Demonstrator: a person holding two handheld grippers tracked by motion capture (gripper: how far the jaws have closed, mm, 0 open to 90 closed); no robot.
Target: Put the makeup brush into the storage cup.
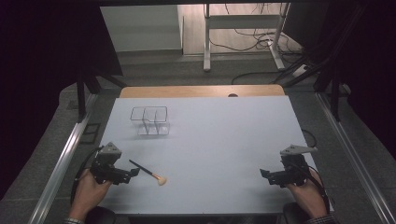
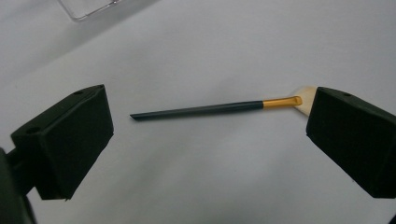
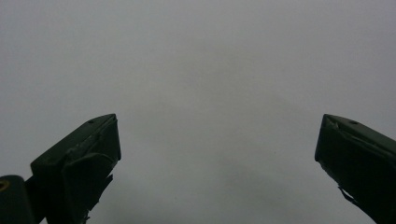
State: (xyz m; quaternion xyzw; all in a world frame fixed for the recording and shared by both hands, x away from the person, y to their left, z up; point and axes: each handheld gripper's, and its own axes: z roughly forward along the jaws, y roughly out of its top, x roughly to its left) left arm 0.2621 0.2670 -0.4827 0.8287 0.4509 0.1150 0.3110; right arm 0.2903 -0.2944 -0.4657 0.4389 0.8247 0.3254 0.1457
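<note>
Just beyond left tool, brush.

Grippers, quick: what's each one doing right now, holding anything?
Left gripper: open, holding nothing; the brush lies on the table between its jaws.
Right gripper: open, holding nothing, over bare table.

A white-topped table stands on grey carpet, with cables behind.

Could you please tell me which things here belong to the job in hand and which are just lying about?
In the job:
slim black-handled makeup brush with gold ferrule
open left gripper facing it

Lying about:
clear plastic two-compartment organiser
open right gripper over bare table
</note>
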